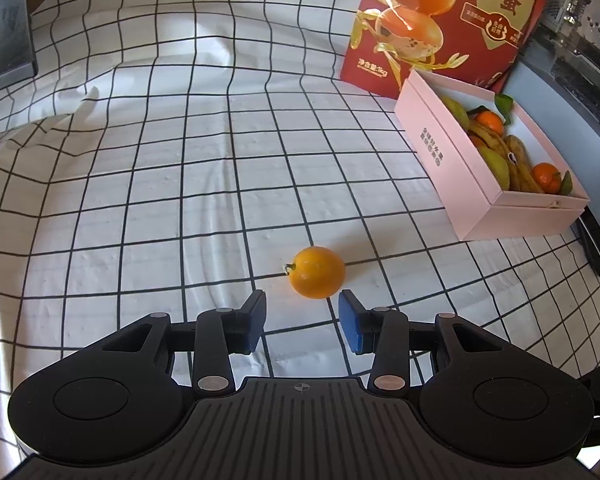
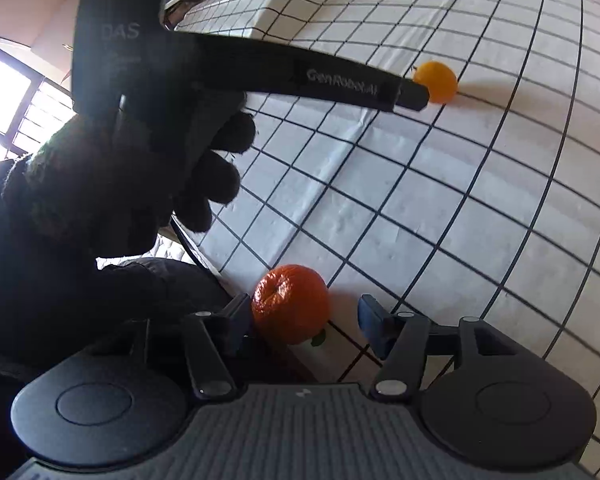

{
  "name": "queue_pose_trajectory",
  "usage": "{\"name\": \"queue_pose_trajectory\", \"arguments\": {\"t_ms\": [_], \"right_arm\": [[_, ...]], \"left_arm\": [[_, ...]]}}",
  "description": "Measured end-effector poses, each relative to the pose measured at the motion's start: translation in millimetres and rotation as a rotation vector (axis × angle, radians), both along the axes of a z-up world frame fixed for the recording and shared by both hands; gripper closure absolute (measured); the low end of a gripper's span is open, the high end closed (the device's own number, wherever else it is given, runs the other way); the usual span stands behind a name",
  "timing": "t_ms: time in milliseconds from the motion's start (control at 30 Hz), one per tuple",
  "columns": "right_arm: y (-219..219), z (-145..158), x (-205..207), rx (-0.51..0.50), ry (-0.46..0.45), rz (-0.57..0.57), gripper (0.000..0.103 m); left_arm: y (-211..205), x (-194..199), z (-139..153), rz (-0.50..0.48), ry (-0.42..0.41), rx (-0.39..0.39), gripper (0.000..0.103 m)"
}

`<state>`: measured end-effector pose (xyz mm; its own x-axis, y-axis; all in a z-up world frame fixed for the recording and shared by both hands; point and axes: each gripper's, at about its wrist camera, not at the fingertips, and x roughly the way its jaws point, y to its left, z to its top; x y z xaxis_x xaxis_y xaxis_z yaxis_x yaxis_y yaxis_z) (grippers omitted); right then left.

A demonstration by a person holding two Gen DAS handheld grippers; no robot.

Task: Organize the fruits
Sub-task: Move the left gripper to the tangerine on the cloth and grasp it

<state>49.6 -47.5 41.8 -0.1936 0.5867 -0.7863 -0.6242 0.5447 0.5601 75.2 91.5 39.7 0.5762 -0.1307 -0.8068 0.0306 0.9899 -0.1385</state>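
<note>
A yellow-orange citrus fruit (image 1: 318,272) with a short green stem is lying on the white black-grid tablecloth (image 1: 160,184), just ahead of the left gripper (image 1: 302,322). That gripper's blue pads (image 1: 350,326) are standing apart with nothing between them; the fruit is sitting beyond the tips, slightly toward the right pad, and no pad is touching it. In the right wrist view the same fruit (image 2: 438,80) is showing farther up the cloth, partly covered by the tip of the left gripper's black finger (image 2: 410,96), which a black-gloved hand (image 2: 112,184) is holding.

A deeper orange mandarin (image 2: 291,304) is sitting near the cloth's edge, between the fingers of the right gripper (image 2: 304,322). It is lying close against the left finger, while a clear gap is showing between it and the right blue pad (image 2: 370,326), so the jaws are released and not clamping it. A small green leaf (image 2: 319,338) is peeking out beneath the mandarin.

To the right in the left wrist view, an open pink box (image 1: 452,160) is resting on the cloth, well apart from the loose fruit. It is holding spotted bananas (image 1: 518,160), green pears (image 1: 496,166) and two mandarins (image 1: 546,178) with leaves. Behind the box a red printed carton (image 1: 440,20) is standing upright, touching or just beside the box's far end.
</note>
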Motion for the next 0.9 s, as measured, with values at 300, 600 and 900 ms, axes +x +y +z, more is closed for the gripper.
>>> {"name": "queue_pose_trajectory", "arguments": {"t_ms": [300,600,900], "right_arm": [[-6.3,-0.3,7.7,-0.006,-0.053,-0.062,0.04],[-18.0,-0.5,30.4,-0.039,-0.123,-0.173,0.04],[-28.2,-0.5,36.1,-0.09,-0.205,-0.242,0.04]], "left_arm": [[6.0,0.5,1.5,0.024,-0.003,-0.005,0.059],[15.2,1.9,1.5,0.052,-0.003,-0.005,0.059],[15.9,2.4,0.5,0.055,-0.001,-0.006,0.059]]}}
